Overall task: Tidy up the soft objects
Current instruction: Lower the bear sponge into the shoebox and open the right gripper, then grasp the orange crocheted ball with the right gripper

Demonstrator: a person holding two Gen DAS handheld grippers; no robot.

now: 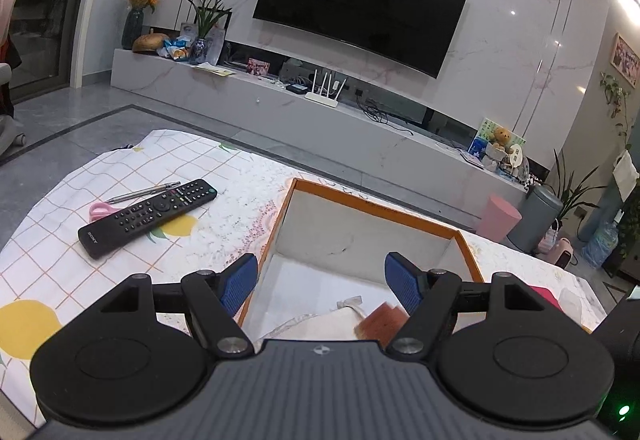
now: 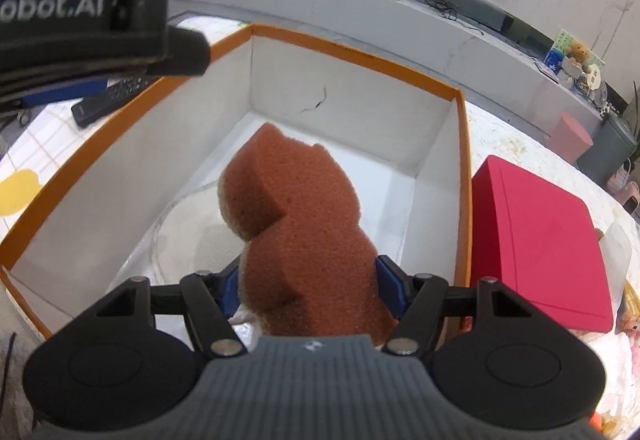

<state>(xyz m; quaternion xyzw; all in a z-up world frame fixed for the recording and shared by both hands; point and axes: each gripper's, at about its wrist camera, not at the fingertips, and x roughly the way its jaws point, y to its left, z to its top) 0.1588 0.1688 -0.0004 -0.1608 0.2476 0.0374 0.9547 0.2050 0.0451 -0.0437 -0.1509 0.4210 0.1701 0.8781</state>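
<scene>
We see the right gripper (image 2: 310, 282) closed on a brown sponge (image 2: 296, 224); its blue fingers (image 2: 394, 286) press the sponge's lower end from both sides. The sponge stands up from the fingers toward 12 o'clock, above the inside of an open box (image 2: 464, 168) with an orange rim and white walls. Under the sponge, at about 9 o'clock from it, a pale soft thing with a clear wrapping (image 2: 188, 236) lies on the box floor; we cannot tell what it is. A red flat case (image 2: 536, 236) lies just beside the box at 3 o'clock.

In the left wrist view, the left gripper (image 1: 320, 280) hangs over the near edge of the same box (image 1: 466, 248), fingers (image 1: 240, 280) spread wide with nothing between them. Below them, at 6 o'clock in the view, we note a cream cloth item (image 1: 320, 324) with a drawstring, and a corner of the sponge (image 1: 380, 322) at about 5 o'clock.

On the desk (image 1: 224, 224), which carries a grid cloth with a lemon print, a black remote (image 1: 148, 216) lies at 10 o'clock from the left gripper. Pink-handled scissors (image 1: 100, 209) and a pen (image 1: 146, 192) lie just beyond the remote. The scissors are partly hidden by it.
</scene>
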